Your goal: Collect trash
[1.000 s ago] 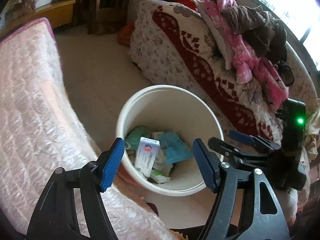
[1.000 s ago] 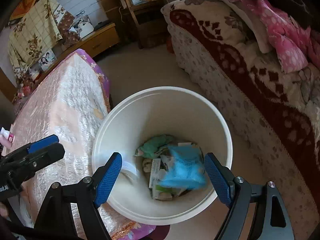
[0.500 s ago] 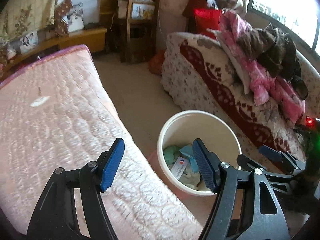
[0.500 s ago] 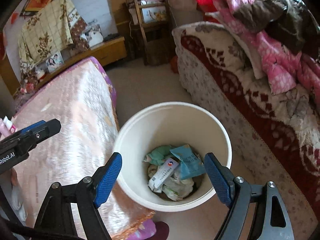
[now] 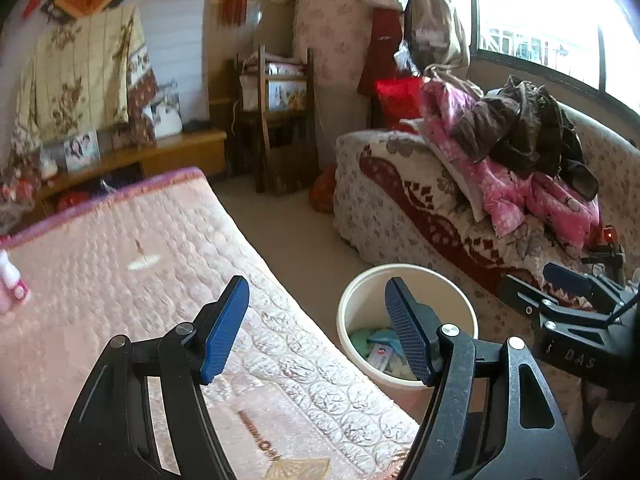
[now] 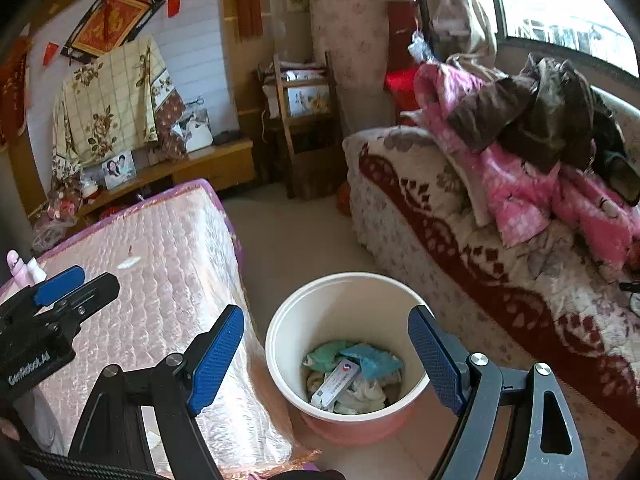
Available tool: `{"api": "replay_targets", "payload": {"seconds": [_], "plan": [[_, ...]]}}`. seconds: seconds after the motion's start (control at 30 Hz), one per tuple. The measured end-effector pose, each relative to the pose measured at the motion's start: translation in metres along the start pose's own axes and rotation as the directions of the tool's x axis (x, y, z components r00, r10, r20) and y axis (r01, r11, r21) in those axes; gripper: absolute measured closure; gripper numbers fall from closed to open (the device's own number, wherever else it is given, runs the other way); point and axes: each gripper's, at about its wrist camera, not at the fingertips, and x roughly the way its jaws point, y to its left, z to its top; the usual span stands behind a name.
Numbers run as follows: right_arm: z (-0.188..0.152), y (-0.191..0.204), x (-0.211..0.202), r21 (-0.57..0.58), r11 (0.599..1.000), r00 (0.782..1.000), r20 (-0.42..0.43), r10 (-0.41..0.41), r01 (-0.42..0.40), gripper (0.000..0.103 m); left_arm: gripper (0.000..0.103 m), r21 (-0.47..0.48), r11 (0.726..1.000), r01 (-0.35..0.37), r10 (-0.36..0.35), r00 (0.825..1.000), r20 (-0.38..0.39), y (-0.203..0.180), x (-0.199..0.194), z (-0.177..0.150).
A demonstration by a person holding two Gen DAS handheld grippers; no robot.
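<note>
Our left gripper (image 5: pixel 316 330) has its blue fingers (image 5: pixel 224 328) spread wide with nothing between them, hanging over the near edge of the pink quilted table cover (image 5: pixel 120 280), and our right gripper (image 6: pixel 326 358) is just as wide and just as empty, its fingers framing the bin (image 6: pixel 280 320) on the floor below. The trash we are collecting sits inside that bin: a white box (image 6: pixel 334 384) lying on top, a blue wrapper (image 6: pixel 374 362) and greenish crumpled bits under it. The bin stands close against the hanging edge of the cover, in the gap between the table and the sofa (image 6: pixel 440 220). On the cover we see a small pale scrap (image 5: pixel 144 265) lying well back from the edge, and a pink bottle (image 5: pixel 10 280) at the far left rim of the left view. We judge the main risk to be picking wrongly: the bottle may not be trash at all. The flat scrap could slip from wide fingers on that slick cover, and a low swing between the two grippers, which hang near each other, could knock them together or tip the bin.
</note>
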Motion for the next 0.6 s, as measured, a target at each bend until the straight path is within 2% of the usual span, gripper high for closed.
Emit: {"api": "replay_targets", "payload": {"seconds": [0.3, 0.6], "plan": [[0.004, 0.011, -0.033, -0.002, 0.999, 0.995, 0.089, -0.034, 0.034, 0.017, 0.033, -0.005, 1.0, 0.002, -0.001, 0.997, 0.081, 0.004, -0.032, -0.001], [0.006, 0.019, -0.044, -0.012, 0.999, 0.993, 0.119, -0.029, 0.03, 0.016, 0.033, -0.034, 0.999, -0.002, 0.005, 0.995, 0.101, 0.011, -0.039, 0.0]]}}
